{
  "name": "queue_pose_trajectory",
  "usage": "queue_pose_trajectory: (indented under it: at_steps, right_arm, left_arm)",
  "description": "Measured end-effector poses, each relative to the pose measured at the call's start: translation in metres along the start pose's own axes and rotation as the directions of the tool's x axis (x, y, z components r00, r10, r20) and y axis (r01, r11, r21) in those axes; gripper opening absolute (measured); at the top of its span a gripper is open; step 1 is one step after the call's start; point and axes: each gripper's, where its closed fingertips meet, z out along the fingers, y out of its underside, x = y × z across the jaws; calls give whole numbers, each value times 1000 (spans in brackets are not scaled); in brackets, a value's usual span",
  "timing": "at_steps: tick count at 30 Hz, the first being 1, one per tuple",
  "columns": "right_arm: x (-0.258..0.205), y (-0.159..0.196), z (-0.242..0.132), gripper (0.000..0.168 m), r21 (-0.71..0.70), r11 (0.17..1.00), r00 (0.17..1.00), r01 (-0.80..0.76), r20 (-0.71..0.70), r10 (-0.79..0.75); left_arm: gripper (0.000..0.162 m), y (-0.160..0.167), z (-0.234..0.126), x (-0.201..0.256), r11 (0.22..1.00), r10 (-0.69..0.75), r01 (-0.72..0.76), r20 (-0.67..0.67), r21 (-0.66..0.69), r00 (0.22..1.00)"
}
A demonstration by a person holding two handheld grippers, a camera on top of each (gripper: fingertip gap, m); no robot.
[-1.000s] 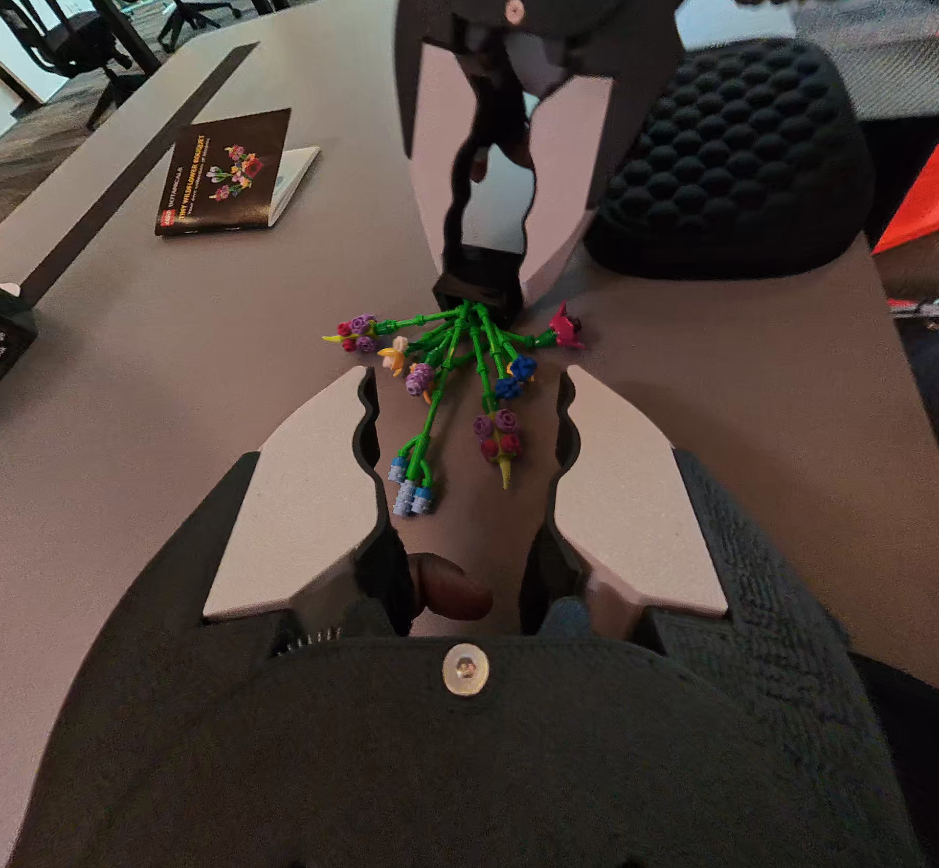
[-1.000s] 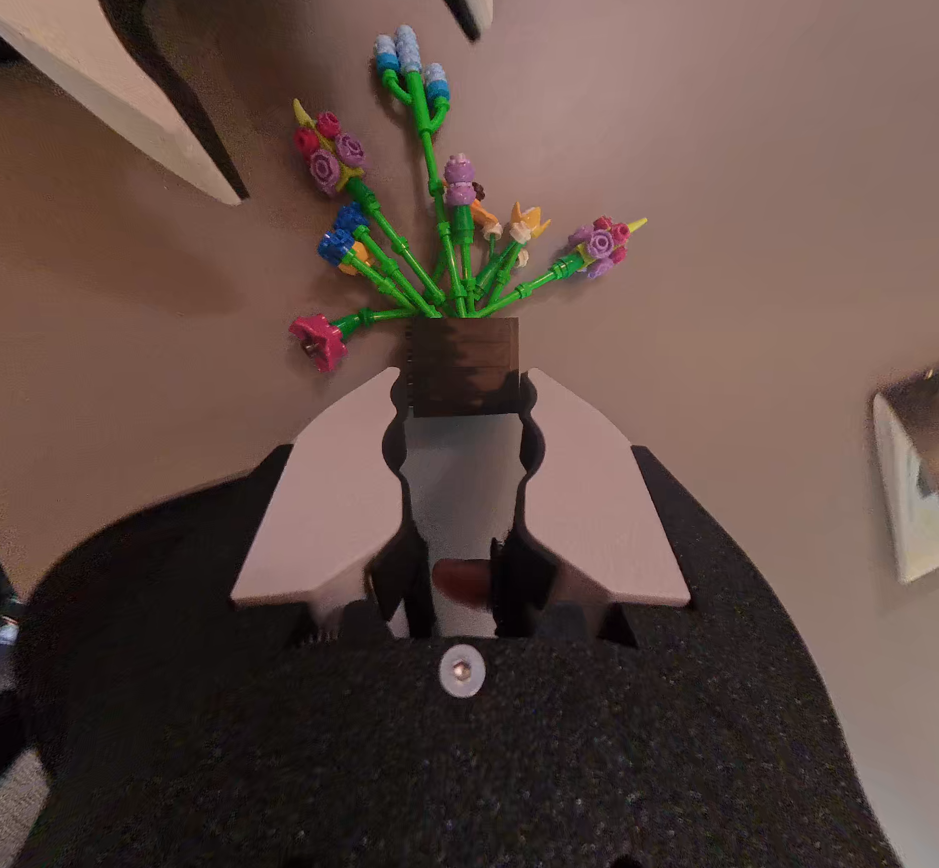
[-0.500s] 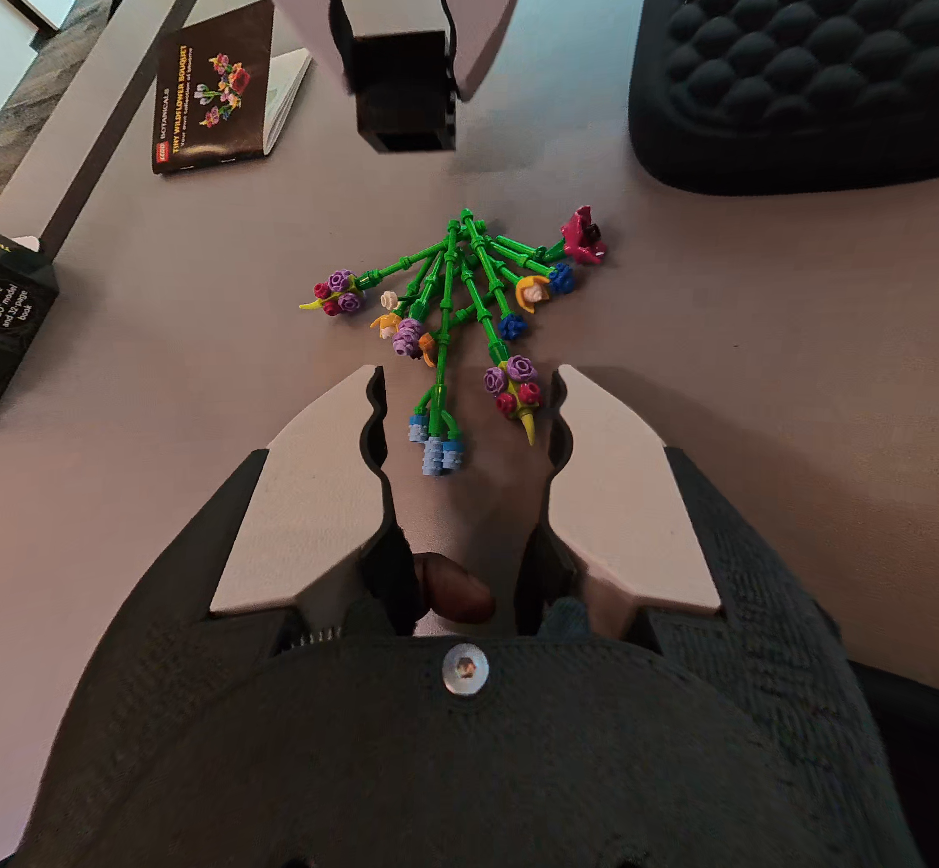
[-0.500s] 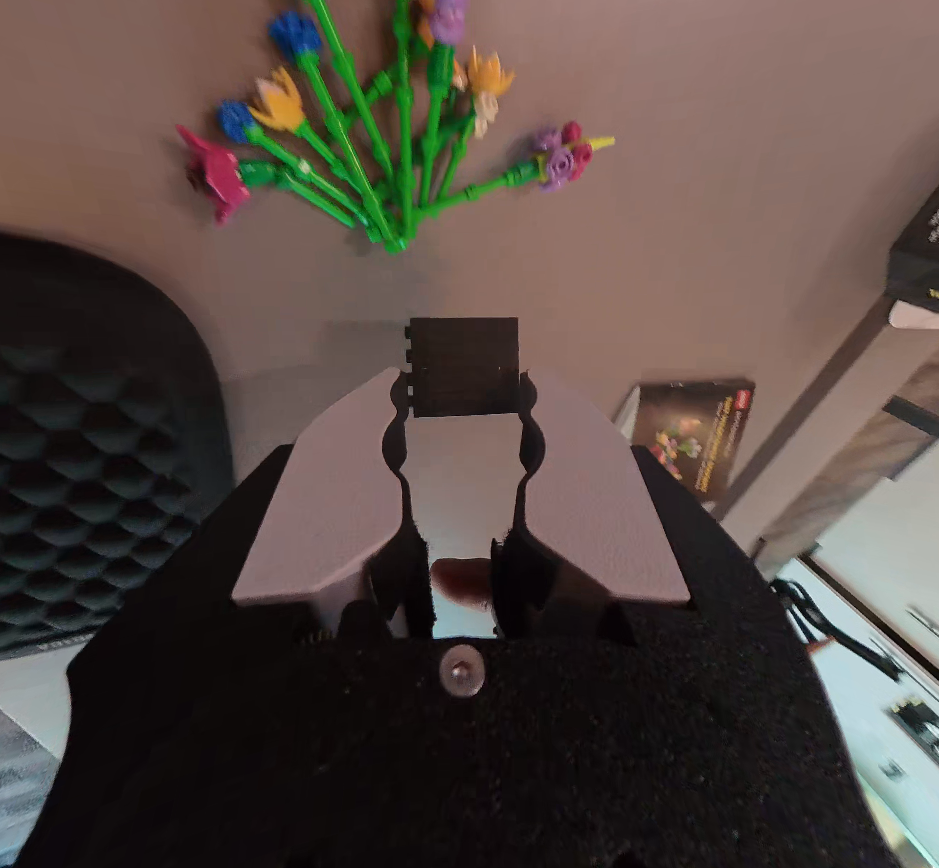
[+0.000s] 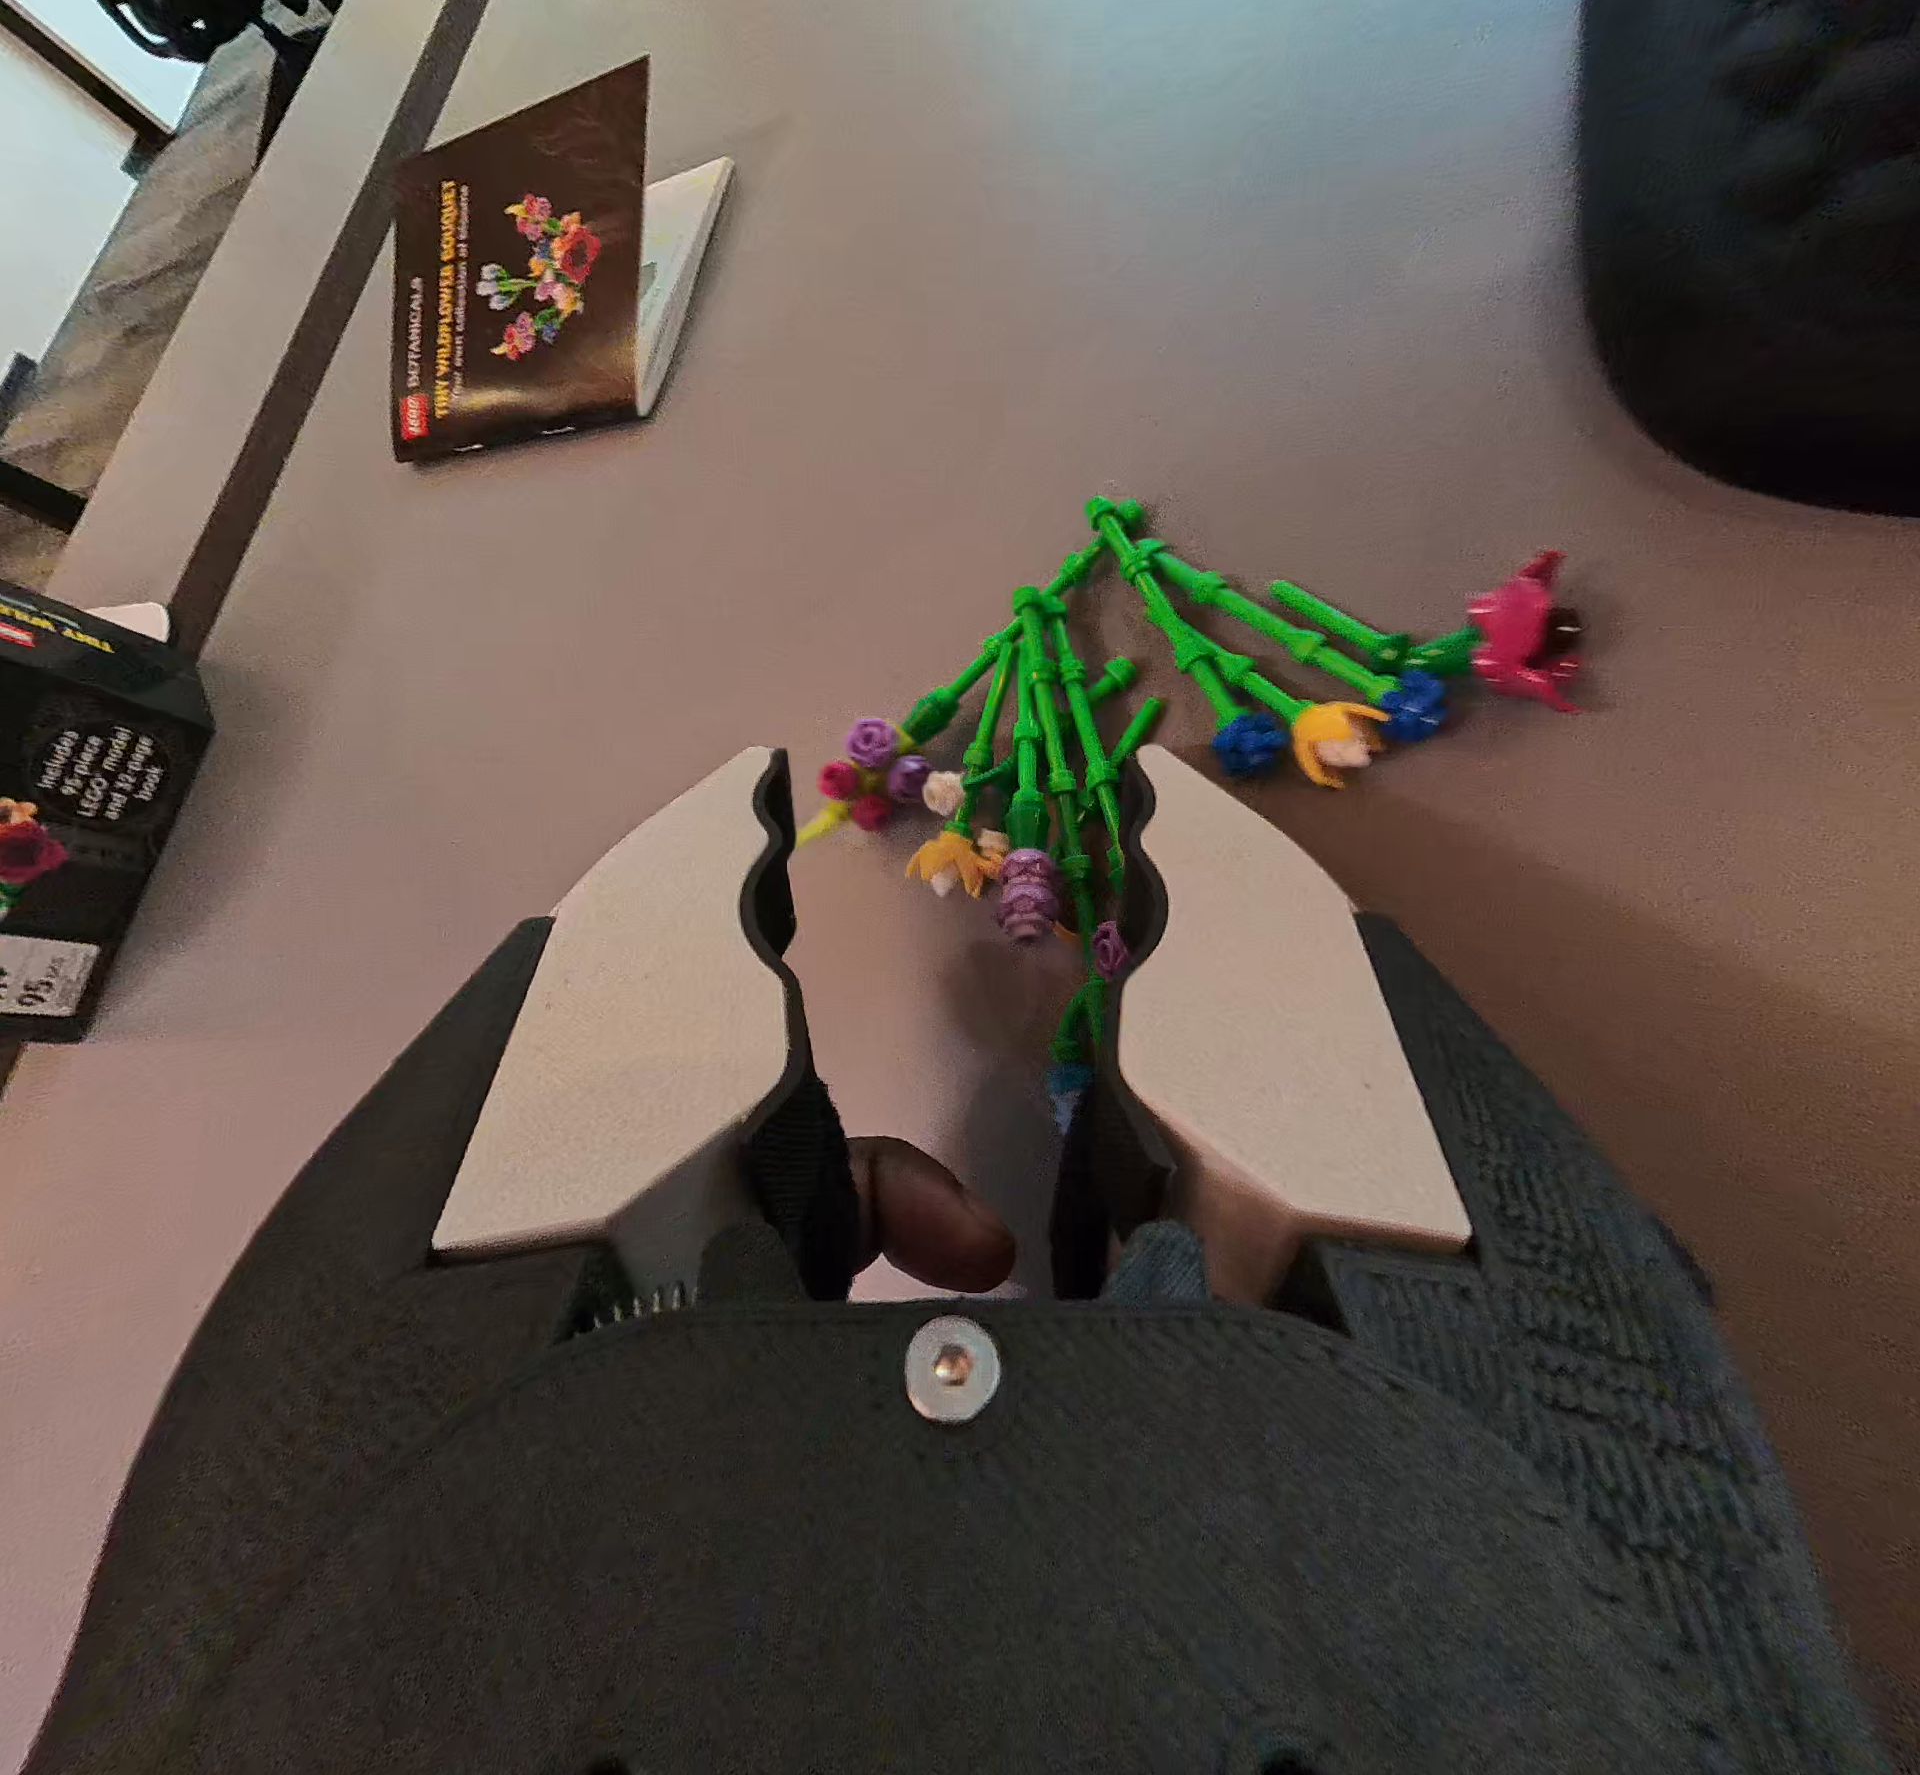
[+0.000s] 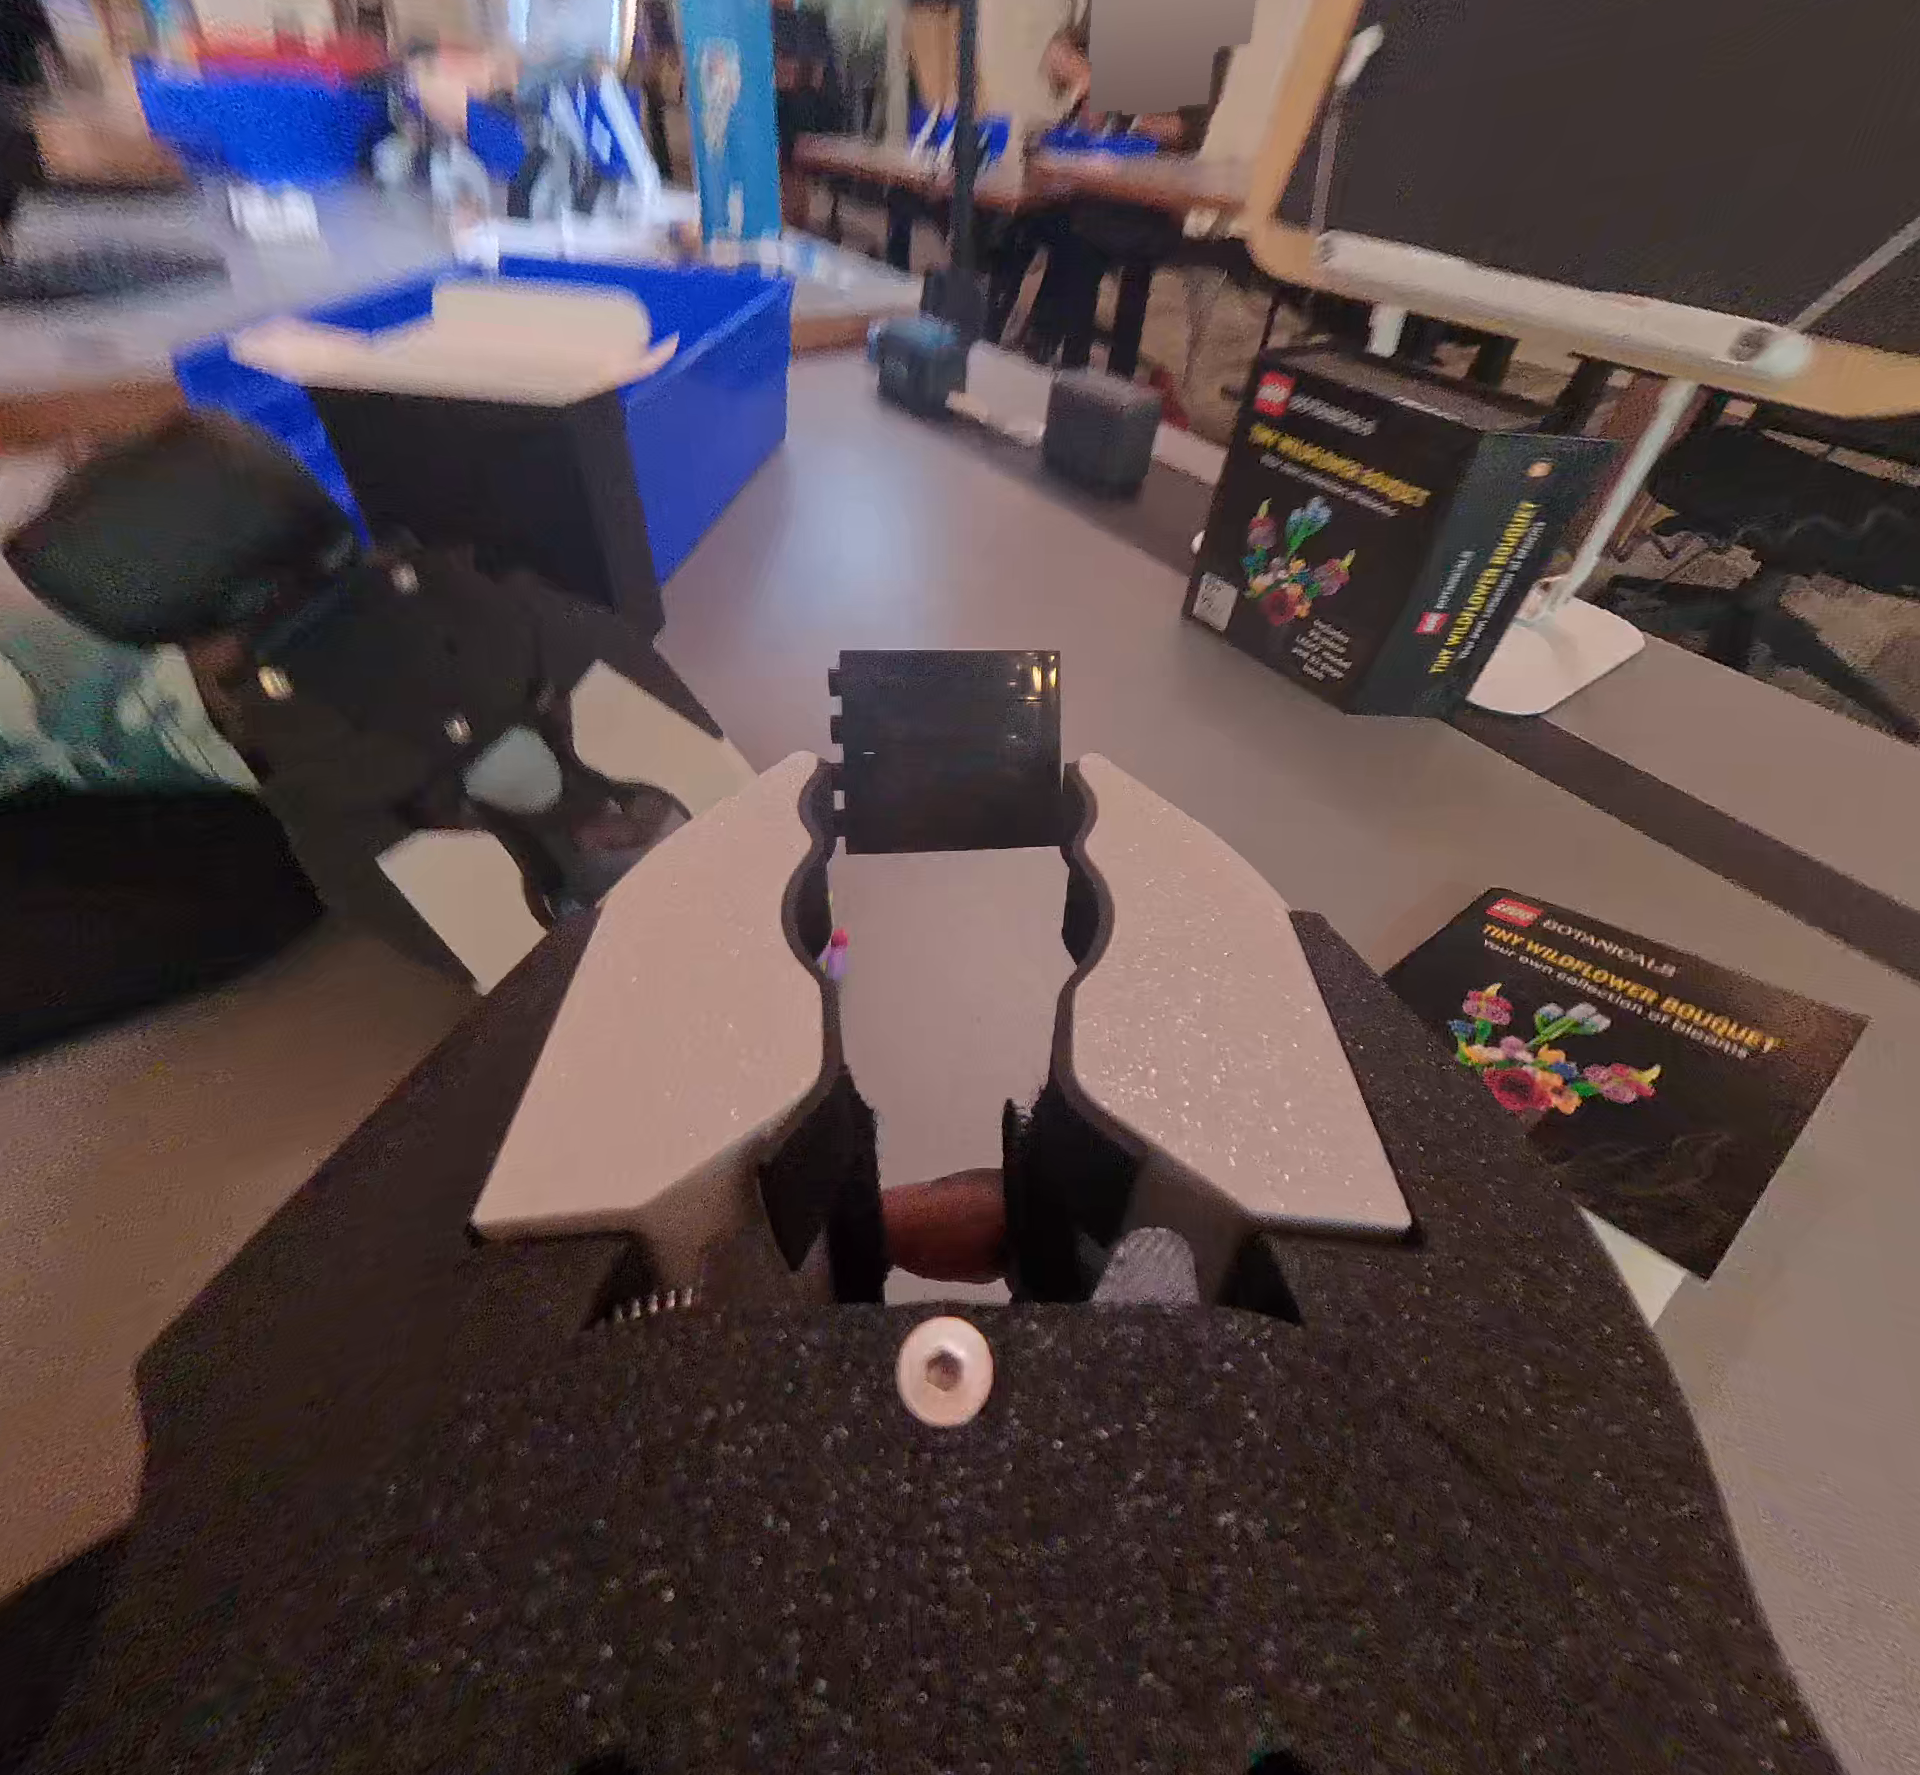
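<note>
right claw [image 6: 948,769] lifted away, gripping black block [image 6: 951,749] | left claw [image 5: 961,821] wide over flowers [image 5: 1049,790]

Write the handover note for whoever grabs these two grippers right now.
Right gripper: shut on the black brick vase, held in the air, no stems in it.
Left gripper: open, low over the toy flower stems, which lie loose on the grey table; several lie between its fingers.
Booklet and box sit aside.
Done: vase emptied. Left: not specified.

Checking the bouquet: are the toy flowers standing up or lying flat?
Lying flat: the toy flowers lie fanned out on the grey table.
</note>
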Motion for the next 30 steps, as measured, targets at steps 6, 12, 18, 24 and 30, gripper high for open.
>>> queue_pose_trajectory:
  at_steps: [6, 12, 18, 24, 30]
  right_arm:
    - [24, 11, -9, 42, 69, 993, 991, -98, -80, 104]
    - [40, 14, -17, 42, 98, 986, 979, -138, -137, 151]
    - [31, 16, -12, 42, 88, 982, 982, -165, -74, 172]
    - [27, 19, -9, 42, 53, 993, 990, -106, -92, 111]
    - [22, 20, -10, 42, 55, 988, 989, -142, -23, 143]
  left_arm:
    - [61, -1, 24, -40, 999, 29, -27, 41, -42, 999]
    - [101, -33, -13, -15, 966, -260, 260, -42, 2, 965]
    - [127, -20, -7, 43, 922, -349, 363, 116, -132, 930]
    - [114, 1, -2, 15, 908, -340, 377, 203, -184, 918]
    - [82, 17, 0, -13, 934, -302, 310, 69, -179, 951]
